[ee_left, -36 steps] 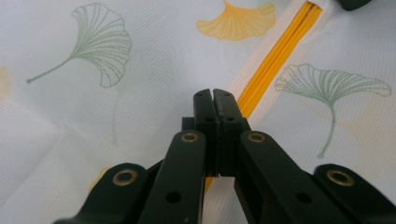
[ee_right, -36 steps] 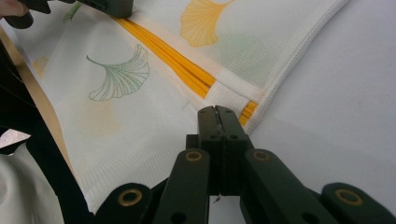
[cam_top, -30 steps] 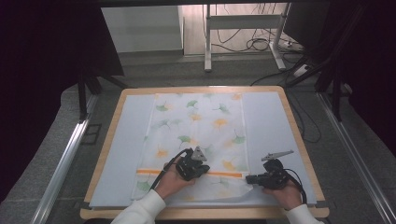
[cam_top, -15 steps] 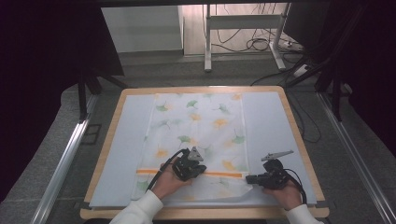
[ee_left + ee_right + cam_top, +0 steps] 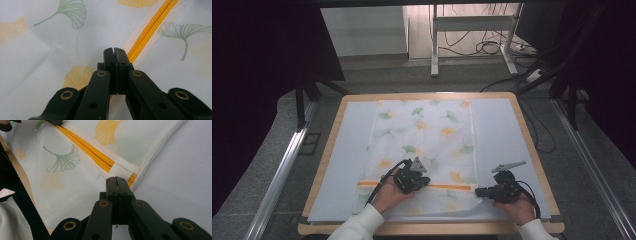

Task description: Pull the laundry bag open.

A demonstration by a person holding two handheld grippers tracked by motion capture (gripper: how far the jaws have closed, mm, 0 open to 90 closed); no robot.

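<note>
A leaf-printed mesh bag (image 5: 424,150) lay flat on the worktop (image 5: 337,160). The left gripper (image 5: 114,51), jaws closed, sat on the orange zipper (image 5: 147,30), likely at its pull. The right gripper (image 5: 116,181), closed too, pinned the bag's zipper-end edge, probably to brace it. Since a second earlier, the left gripper had slid slightly along the zipper, away from the right.

Grey floor (image 5: 377,80), cables (image 5: 492,47), dark curtains (image 5: 257,75)
</note>
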